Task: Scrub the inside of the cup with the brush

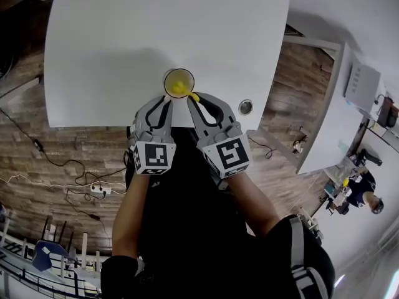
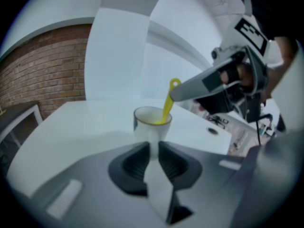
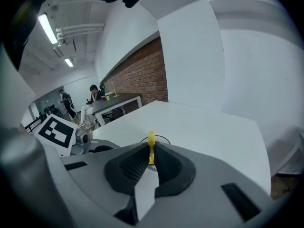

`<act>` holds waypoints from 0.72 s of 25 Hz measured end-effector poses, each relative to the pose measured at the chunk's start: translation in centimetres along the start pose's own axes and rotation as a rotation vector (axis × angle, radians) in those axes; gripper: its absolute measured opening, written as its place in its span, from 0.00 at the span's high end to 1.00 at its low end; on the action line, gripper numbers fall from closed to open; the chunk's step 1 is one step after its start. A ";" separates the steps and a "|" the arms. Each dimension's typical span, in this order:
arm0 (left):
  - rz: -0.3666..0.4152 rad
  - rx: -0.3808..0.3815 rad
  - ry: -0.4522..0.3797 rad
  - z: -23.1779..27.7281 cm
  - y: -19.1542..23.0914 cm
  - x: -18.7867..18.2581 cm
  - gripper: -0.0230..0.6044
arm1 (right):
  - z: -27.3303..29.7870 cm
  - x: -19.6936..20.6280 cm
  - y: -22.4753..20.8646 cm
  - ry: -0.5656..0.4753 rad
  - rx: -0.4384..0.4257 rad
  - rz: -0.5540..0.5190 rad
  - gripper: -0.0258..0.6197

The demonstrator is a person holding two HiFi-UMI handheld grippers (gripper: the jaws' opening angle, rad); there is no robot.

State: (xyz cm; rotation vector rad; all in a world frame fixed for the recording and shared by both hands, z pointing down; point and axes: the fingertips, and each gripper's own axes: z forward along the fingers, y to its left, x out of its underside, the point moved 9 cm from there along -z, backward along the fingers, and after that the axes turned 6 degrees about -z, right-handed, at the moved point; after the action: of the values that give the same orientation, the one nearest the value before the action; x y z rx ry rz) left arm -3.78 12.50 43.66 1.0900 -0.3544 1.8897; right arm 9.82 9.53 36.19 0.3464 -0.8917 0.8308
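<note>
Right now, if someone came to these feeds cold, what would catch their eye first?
The bright yellow brush stands out at once, its head down inside the pale cup near the front edge of the white table. The right gripper has its jaws shut on the brush's handle, and the left gripper clamps the cup's near side.

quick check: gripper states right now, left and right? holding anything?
Left gripper: closed on the cup.
Right gripper: closed on the yellow brush handle; the brush end is down inside the cup.
</note>
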 end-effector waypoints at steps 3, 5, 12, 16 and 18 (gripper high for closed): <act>0.002 -0.001 0.002 0.1 0.0 0.0 0.87 | -1.5 -0.8 -0.2 -0.020 0.014 0.014 0.91; 0.002 -0.004 0.001 0.0 0.1 0.0 0.87 | -2.2 -1.5 -0.3 -0.027 0.016 0.011 0.91; 0.000 -0.005 -0.003 0.1 0.0 0.0 0.87 | -2.3 -1.8 -0.5 -0.020 0.020 0.005 0.91; 0.000 -0.004 -0.001 0.0 0.0 0.0 0.87 | -0.3 -0.3 -0.6 0.030 0.011 -0.007 0.91; 0.002 -0.003 0.002 0.2 -0.1 0.0 0.87 | 0.9 0.5 -0.6 0.060 0.004 -0.016 0.91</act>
State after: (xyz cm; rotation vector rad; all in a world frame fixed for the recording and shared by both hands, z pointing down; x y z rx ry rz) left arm -3.62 12.45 43.73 1.0861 -0.3572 1.8908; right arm 9.99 8.85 37.20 0.3302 -0.8302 0.8242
